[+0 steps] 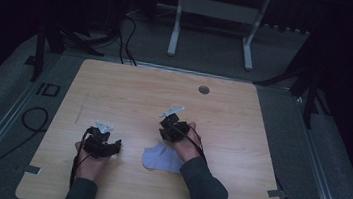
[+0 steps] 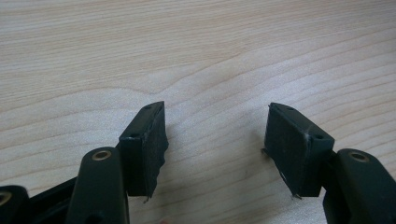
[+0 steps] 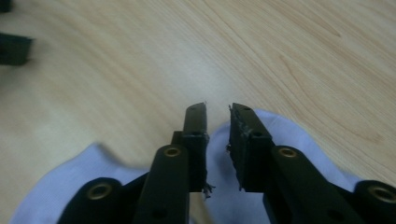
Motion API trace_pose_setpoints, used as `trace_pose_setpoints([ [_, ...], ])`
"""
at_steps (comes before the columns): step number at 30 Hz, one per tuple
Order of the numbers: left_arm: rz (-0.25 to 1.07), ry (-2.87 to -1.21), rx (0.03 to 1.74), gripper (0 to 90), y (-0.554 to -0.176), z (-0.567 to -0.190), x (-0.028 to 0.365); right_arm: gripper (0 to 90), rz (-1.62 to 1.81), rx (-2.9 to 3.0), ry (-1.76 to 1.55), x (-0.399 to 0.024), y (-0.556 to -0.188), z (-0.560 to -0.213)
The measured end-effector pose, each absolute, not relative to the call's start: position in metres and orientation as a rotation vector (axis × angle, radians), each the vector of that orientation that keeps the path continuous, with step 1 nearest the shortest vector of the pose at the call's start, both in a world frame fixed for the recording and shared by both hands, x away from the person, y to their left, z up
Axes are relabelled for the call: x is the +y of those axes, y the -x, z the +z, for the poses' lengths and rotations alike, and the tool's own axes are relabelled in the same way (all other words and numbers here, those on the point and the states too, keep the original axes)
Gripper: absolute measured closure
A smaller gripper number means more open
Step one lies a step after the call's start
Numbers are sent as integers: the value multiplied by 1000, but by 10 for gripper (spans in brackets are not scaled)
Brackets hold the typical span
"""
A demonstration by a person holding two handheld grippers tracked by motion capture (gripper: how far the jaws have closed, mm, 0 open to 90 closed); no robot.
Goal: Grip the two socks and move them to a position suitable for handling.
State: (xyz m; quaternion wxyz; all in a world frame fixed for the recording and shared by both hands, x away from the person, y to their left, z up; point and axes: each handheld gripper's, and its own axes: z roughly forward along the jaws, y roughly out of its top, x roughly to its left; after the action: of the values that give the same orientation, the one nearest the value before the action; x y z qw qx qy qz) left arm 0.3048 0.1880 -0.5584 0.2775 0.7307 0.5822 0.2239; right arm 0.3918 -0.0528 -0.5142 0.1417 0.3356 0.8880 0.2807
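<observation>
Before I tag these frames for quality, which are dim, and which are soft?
High view: dim, dark surroundings, yet the table and pale cloth read. Left gripper view: bright, wood grain sharp, the fingers crisp. Right gripper view: bright but soft, cloth edges and far grain smeared.

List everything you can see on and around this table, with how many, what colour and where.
pale lavender cloth piece: one, light purple-white, lying flat on the table near its front middle, beside the right hand.
light wooden table: one, pale wood grain, centre of the high view.
round grey grommet: one, grey, in the tabletop near the far edge.
white metal stand: one, white, on the floor beyond the table.
black cables: several, black, on the grey floor at far left.
left tongs: one, black, jaws wide apart over bare wood.
right tongs: one, black, jaws slightly apart above the cloth, gripping nothing.
</observation>
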Motion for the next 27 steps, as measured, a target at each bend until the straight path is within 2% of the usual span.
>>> trace_pose_setpoints([
  [1,601,-1961,1563,390,-305,-558,188,694,776,2560,-1029,-51,-403,-520],
  [3,600,-1965,1561,390,-305,-558,188,664,757,2567,-1078,-52,-411,-525],
  [11,600,-1965,1560,390,-305,-558,188,607,782,2605,-1170,-48,-419,-535],
  [17,599,-1966,1559,390,-305,-558,188,604,790,2604,-1143,-42,-418,-534],
  [21,599,-1966,1560,390,-305,-558,188,644,833,2573,-1161,-43,-417,-528],
  [27,599,-1965,1560,390,-305,-558,187,646,795,2624,-1186,-40,-419,-538],
])
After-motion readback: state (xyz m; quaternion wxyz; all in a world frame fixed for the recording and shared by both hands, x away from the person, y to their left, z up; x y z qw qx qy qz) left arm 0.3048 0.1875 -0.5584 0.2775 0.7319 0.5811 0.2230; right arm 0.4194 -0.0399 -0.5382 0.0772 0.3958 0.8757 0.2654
